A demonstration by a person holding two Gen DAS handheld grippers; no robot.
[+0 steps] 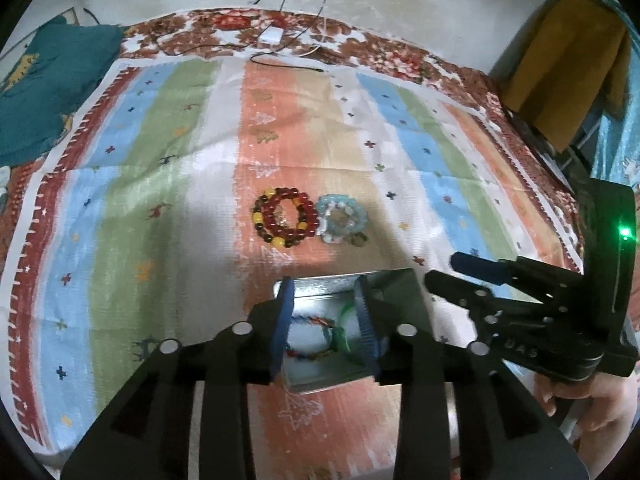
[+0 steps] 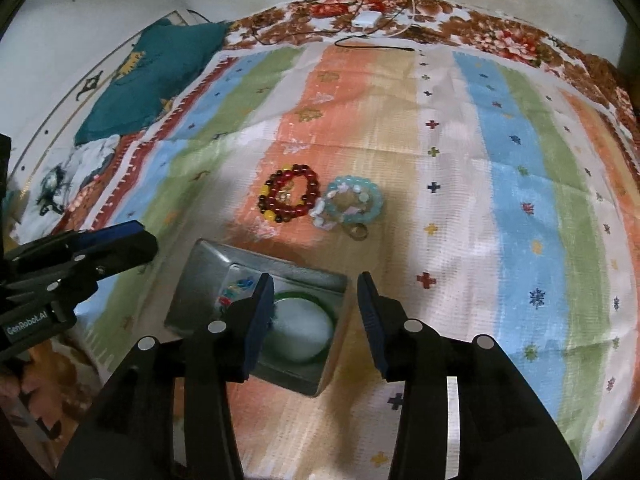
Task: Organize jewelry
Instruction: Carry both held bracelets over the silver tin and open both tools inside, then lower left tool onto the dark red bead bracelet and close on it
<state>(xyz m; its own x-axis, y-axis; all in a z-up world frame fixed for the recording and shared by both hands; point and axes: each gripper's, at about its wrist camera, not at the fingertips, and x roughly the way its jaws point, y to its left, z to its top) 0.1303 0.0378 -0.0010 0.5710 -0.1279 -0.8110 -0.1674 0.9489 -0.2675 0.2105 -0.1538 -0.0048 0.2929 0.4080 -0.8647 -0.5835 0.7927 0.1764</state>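
A red and yellow bead bracelet pile lies on the striped cloth, touching a pale blue bead bracelet pile. Nearer me stands an open metal tin. It holds a green bangle and a multicoloured beaded bracelet. My left gripper is open and empty over the tin. My right gripper is open and empty over the tin's right side; it also shows in the left wrist view.
The striped cloth covers a floral bedspread. A teal cushion lies far left. A white charger with cables lies at the far edge. A yellow cloth hangs at the right.
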